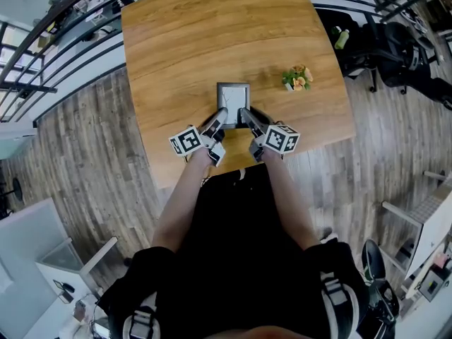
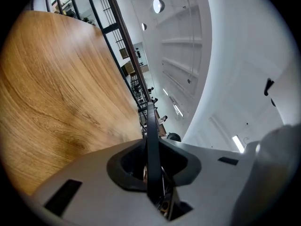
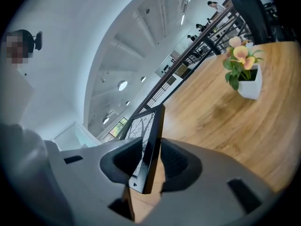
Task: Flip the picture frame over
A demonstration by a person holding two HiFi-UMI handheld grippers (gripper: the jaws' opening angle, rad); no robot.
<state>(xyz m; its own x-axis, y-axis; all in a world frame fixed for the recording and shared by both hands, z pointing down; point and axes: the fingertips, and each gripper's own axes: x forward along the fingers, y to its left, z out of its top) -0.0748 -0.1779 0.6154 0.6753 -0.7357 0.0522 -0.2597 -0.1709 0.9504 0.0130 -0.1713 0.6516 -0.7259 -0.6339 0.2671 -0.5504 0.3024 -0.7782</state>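
The right gripper (image 3: 152, 161) has both jaws pressed on the lower part of a black picture frame (image 3: 151, 126), which stands tilted with its printed front turned left. Behind it lies a wooden table (image 3: 221, 126). A white pot of flowers (image 3: 247, 74) stands near the table's right edge, and a dark railing (image 3: 197, 48) runs beyond its far edge.

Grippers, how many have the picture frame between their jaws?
2: the left gripper on the left edge of the picture frame, the right gripper on its right edge. None hidden.
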